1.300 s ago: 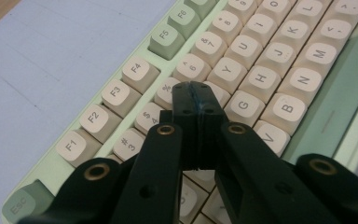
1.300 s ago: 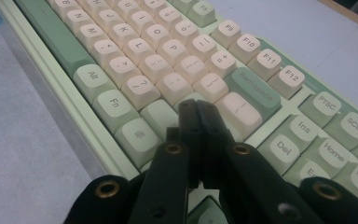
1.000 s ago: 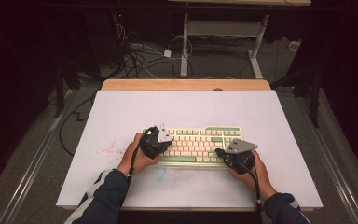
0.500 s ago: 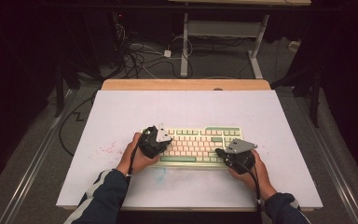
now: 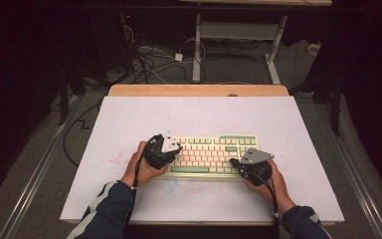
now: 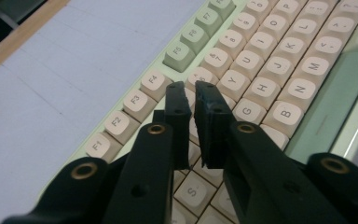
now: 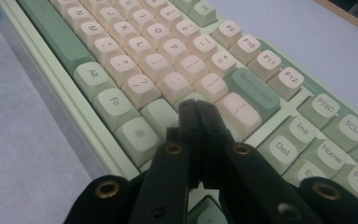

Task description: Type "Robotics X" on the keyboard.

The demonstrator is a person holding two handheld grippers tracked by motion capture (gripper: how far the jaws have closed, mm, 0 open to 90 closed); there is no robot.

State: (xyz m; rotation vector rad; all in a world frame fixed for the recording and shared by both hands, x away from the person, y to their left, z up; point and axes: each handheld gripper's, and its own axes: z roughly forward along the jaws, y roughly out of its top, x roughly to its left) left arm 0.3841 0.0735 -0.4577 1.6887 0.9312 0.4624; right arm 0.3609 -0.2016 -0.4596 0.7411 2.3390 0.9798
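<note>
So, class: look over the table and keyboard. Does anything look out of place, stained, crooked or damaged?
The white table cover is stained: reddish specks left of the keyboard, and a faint blue-green smudge at its front edge. The keyboard itself lies about square to the table, and the keys that show look whole.
</note>
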